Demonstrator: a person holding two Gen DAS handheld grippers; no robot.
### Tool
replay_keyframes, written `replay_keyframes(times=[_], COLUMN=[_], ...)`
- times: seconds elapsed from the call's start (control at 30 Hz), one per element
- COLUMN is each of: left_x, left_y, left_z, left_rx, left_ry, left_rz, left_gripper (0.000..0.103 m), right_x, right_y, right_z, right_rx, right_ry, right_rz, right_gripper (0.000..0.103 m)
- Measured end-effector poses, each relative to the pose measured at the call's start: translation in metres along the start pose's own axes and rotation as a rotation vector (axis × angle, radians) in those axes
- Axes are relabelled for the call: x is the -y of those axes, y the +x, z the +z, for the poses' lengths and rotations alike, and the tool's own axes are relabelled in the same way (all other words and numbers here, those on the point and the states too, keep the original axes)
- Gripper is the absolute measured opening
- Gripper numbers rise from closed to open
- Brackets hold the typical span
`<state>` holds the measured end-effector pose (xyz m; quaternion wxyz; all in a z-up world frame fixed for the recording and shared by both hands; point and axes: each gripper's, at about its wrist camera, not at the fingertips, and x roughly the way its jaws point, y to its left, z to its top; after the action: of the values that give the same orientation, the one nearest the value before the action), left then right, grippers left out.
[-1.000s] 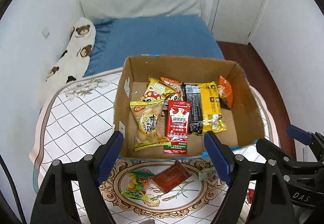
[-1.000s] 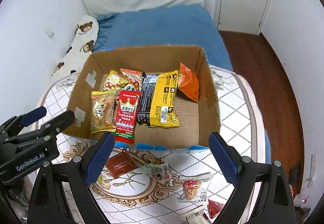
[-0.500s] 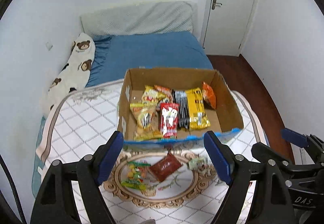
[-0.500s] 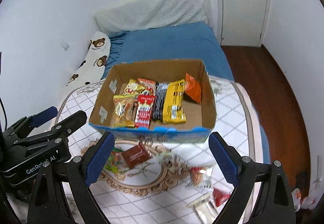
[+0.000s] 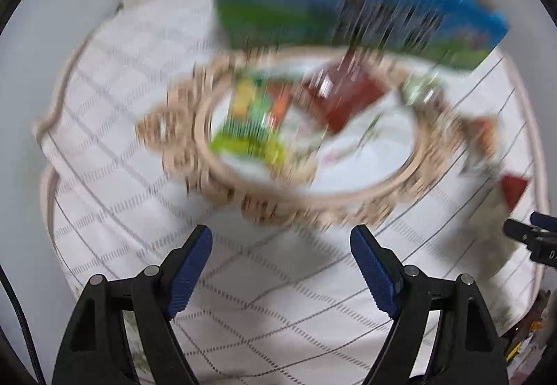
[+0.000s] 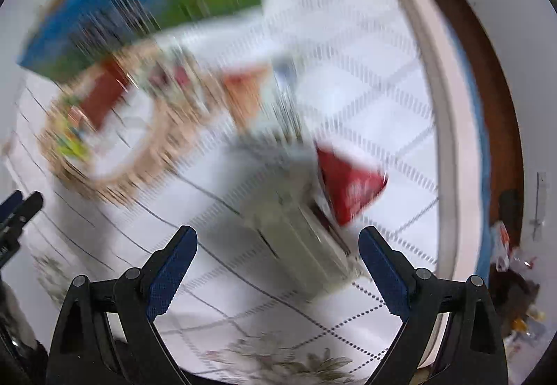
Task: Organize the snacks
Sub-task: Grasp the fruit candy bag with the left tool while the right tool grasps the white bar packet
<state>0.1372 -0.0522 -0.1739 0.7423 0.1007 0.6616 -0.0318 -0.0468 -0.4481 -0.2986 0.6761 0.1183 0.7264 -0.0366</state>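
Note:
Both views are smeared by motion. My left gripper (image 5: 282,238) is open and empty above the white checked tablecloth (image 5: 139,211). Beyond it lie a green-yellow candy packet (image 5: 250,120) and a dark red packet (image 5: 344,96) on the cloth's oval medallion. The snack box (image 5: 348,9) shows its blue and green front wall at the top. My right gripper (image 6: 278,238) is open over a whitish packet (image 6: 303,245), not touching it. A red packet (image 6: 351,186) lies beside it and an orange one (image 6: 243,96) farther off.
The table's rounded edge (image 6: 449,106) runs down the right, with brown floor (image 6: 501,89) beyond and clutter on the floor at lower right. The other gripper shows at each view's side edge. A small packet (image 5: 421,89) lies near the box.
Both grippers have dropped fast toward the table and tipped downward. The box, seen from above before, now shows only its front wall at the top. Neither jaw opening changed.

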Motion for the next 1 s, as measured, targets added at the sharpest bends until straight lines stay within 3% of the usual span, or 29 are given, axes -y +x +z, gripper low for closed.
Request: replay_keyframes(times=[0.17, 0.23, 0.43, 0.63, 0.83, 0.9, 0.93, 1.0], left_x=[-0.023, -0.032, -0.042, -0.029, -0.007, -0.003, -0.001, -0.002], left_y=[0.033, 0.035, 0.021, 0.032, 0.066, 0.074, 0.077, 0.081], left_z=[-0.021, -0.022, 0.017, 0.079, 0.108, 0.106, 0.103, 0.096], left_rx=[-0.098, -0.101, -0.049, -0.041, -0.1, -0.099, -0.102, -0.099], left_ry=[-0.052, -0.069, -0.068, -0.025, 0.055, 0.08, 0.088, 0.085], left_rz=[0.004, 0.013, 0.025, 0.033, 0.046, 0.056, 0.066, 0.065], left_gripper=[0.081, 0.081, 0.081, 0.081, 0.081, 0.07, 0.054, 0.051], right_x=[-0.004, -0.007, -0.028, -0.048, -0.064, -0.069, -0.07, -0.079], right_y=[0.042, 0.048, 0.05, 0.048, 0.044, 0.048, 0.049, 0.051], right_z=[-0.013, -0.016, 0.0, 0.034, 0.048, 0.043, 0.04, 0.041], right_rx=[-0.063, -0.064, -0.052, -0.037, -0.068, -0.082, -0.087, -0.093], right_ry=[-0.029, -0.011, 0.065, 0.153, 0.128, 0.12, 0.107, 0.084], right_rz=[-0.047, -0.056, 0.084, 0.219, 0.188, 0.179, 0.176, 0.166], right_gripper=[0.09, 0.066, 0.055, 0.052, 0.055, 0.055, 0.055, 0.055])
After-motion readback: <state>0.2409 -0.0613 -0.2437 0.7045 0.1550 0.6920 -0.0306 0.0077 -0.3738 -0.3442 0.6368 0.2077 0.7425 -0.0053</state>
